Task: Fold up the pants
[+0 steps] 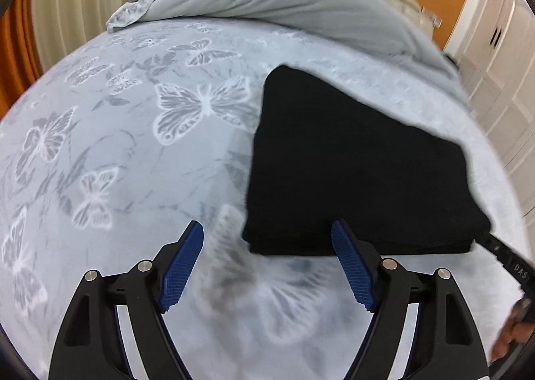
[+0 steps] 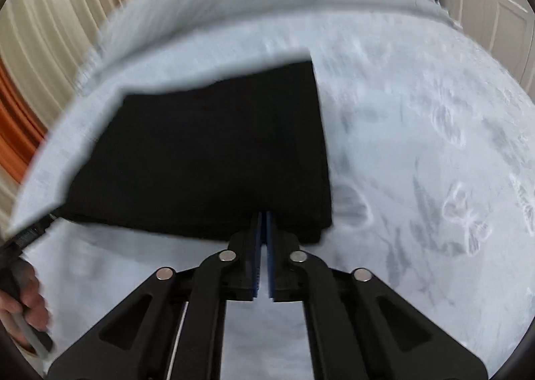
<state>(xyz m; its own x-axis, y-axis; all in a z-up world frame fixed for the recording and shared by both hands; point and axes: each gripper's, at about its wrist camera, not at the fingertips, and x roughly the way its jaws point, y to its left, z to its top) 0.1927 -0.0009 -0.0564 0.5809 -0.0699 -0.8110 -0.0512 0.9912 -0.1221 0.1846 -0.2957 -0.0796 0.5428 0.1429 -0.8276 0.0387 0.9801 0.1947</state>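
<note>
on the bed cover (image 1: 117, 152), left gripper (image 1: 267, 239) gapes empty; right gripper (image 2: 263, 222) is pinched closed at the folded pants (image 2: 207, 159), grasp unclear; square edges gently.

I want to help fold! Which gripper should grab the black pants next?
Probably the left gripper: it is open at the near edge of the folded pants. The right gripper is shut.

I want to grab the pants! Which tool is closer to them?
Right. The right tool is shut with its tips at the near edge of the pants. The left tool is open, just short of that edge.
</note>
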